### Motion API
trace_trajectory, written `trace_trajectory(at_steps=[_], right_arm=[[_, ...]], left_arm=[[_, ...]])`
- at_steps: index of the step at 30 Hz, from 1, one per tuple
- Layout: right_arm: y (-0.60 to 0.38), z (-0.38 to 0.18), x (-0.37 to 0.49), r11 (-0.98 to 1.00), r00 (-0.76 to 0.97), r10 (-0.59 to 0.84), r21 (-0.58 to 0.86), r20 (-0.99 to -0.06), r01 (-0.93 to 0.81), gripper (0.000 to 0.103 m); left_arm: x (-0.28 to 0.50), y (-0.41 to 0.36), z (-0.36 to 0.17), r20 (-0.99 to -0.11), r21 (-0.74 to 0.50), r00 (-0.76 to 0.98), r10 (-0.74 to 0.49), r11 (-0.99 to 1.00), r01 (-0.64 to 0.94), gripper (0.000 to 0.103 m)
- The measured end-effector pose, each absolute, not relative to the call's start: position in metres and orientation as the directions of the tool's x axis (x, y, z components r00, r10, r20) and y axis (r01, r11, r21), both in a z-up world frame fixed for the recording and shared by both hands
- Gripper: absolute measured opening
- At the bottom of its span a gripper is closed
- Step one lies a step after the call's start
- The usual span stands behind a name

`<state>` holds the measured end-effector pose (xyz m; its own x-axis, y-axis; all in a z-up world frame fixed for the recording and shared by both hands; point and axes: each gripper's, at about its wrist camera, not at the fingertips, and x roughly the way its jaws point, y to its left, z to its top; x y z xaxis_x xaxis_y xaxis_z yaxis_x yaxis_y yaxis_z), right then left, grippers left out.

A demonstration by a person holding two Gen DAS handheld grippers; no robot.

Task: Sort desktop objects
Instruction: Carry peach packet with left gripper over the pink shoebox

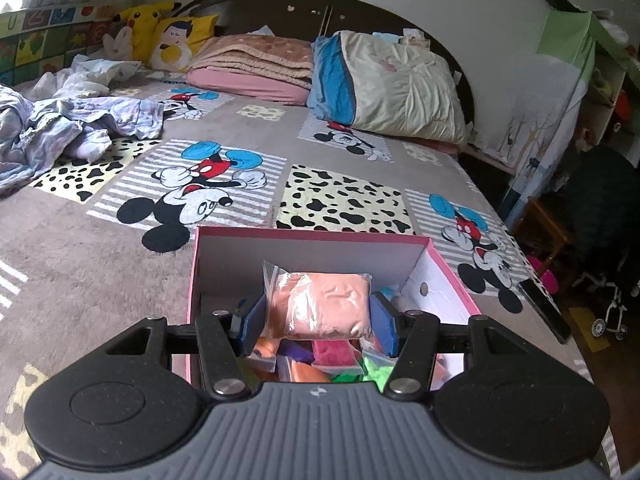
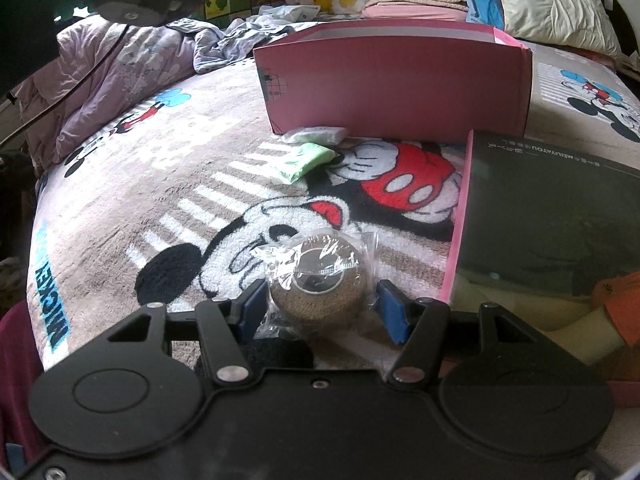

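My left gripper (image 1: 320,316) is shut on a pink clay bag (image 1: 326,306) and holds it above the open pink box (image 1: 448,276), which holds several coloured clay bags (image 1: 320,364). My right gripper (image 2: 320,300) is open around a brown round object in clear wrap (image 2: 318,276) lying on the Mickey blanket (image 2: 160,200); its blue pads (image 2: 394,312) stand on either side, apart from it. The pink box also shows in the right wrist view (image 2: 396,84). Two green clay bags (image 2: 302,162) lie in front of it.
A dark box lid (image 2: 552,216) with a pink edge lies at the right. Crumpled clothes (image 1: 72,128), pillows (image 1: 400,84) and plush toys (image 1: 148,24) lie at the far side of the bed. The bed's right edge drops to the floor (image 1: 560,320).
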<state>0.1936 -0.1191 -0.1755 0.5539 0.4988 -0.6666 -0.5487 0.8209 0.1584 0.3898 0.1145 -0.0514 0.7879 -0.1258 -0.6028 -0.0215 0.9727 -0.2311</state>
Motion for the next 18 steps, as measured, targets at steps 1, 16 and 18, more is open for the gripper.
trace_trajectory(at_steps=[1, 16, 18], right_arm=[[-0.119, -0.176, 0.194, 0.82, 0.553, 0.5, 0.159, -0.666, -0.549, 0.06], [-0.121, -0.177, 0.193, 0.817, 0.552, 0.508, 0.166, -0.661, -0.553, 0.06], [-0.122, -0.177, 0.193, 0.817, 0.553, 0.509, 0.167, -0.66, -0.553, 0.06]], left_arm=[[0.393, 0.115, -0.052, -0.606, -0.232, 0.786, -0.123, 0.972, -0.027, 0.055], [0.439, 0.117, -0.067, -0.653, -0.234, 0.751, -0.096, 0.969, -0.08, 0.055], [0.444, 0.116, -0.068, -0.658, -0.237, 0.747, -0.097, 0.968, -0.082, 0.055]])
